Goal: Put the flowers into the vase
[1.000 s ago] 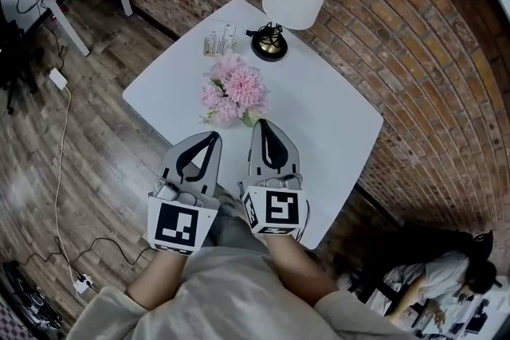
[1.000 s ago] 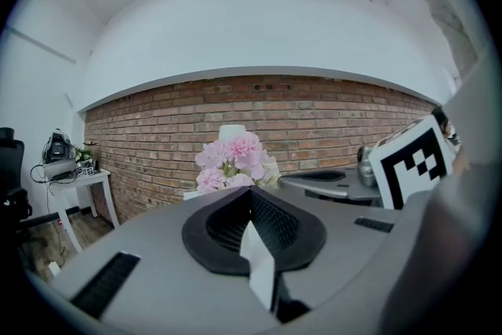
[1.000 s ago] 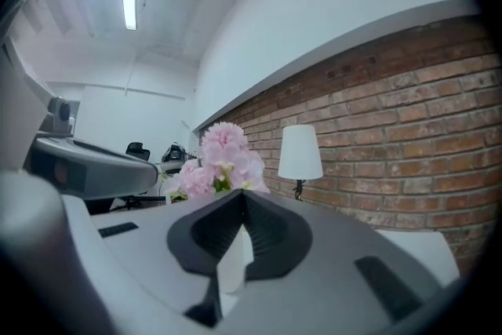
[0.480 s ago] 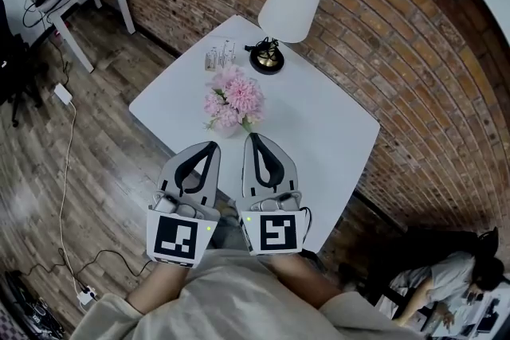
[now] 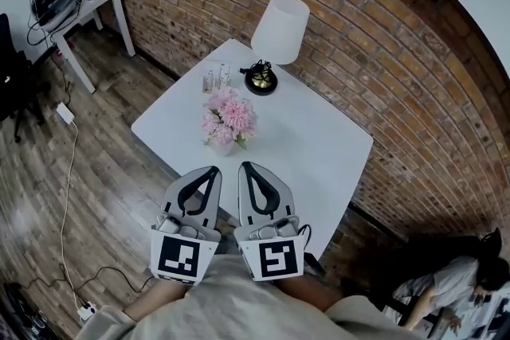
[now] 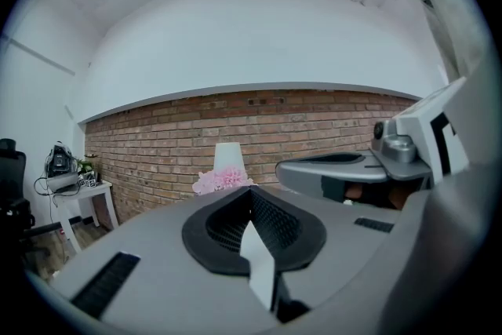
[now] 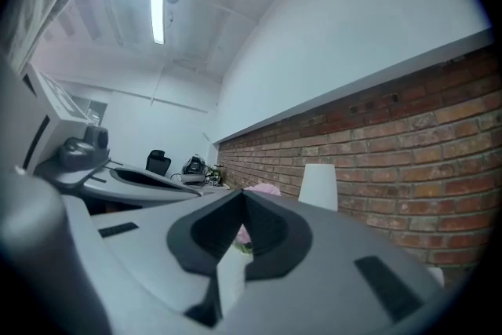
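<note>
Head view: left gripper [image 5: 213, 170] and right gripper [image 5: 243, 166] side by side, both pinched closed, nothing held. Pink flowers [image 5: 229, 115] sit in the vase [image 5: 222, 146] just ahead of their tips.
Left gripper view: jaws together, flowers straight beyond.
Right gripper view: same deal.

The person wears a loose beige top [image 5: 239, 305] with long sleeves [image 5: 111, 321]. The left gripper [image 5: 213, 170] and the right gripper [image 5: 244, 166] are alike in build: pale grey, each with two broad, smooth plastic jaw shells that curve to a pointed tip. Black ribbed pads [image 6: 274, 220] line the inside and frame a teardrop-shaped opening. Narrow black slots [image 6: 107, 284] mark the shells' upper faces. At each rear sits a white cube — the left cube [image 5: 185, 256] and the right cube [image 5: 276, 259] — printed with black square markers, with small silver round fittings [image 5: 179, 228] just ahead. A thin black cable [image 5: 307, 233] loops beside the right cube.
</note>
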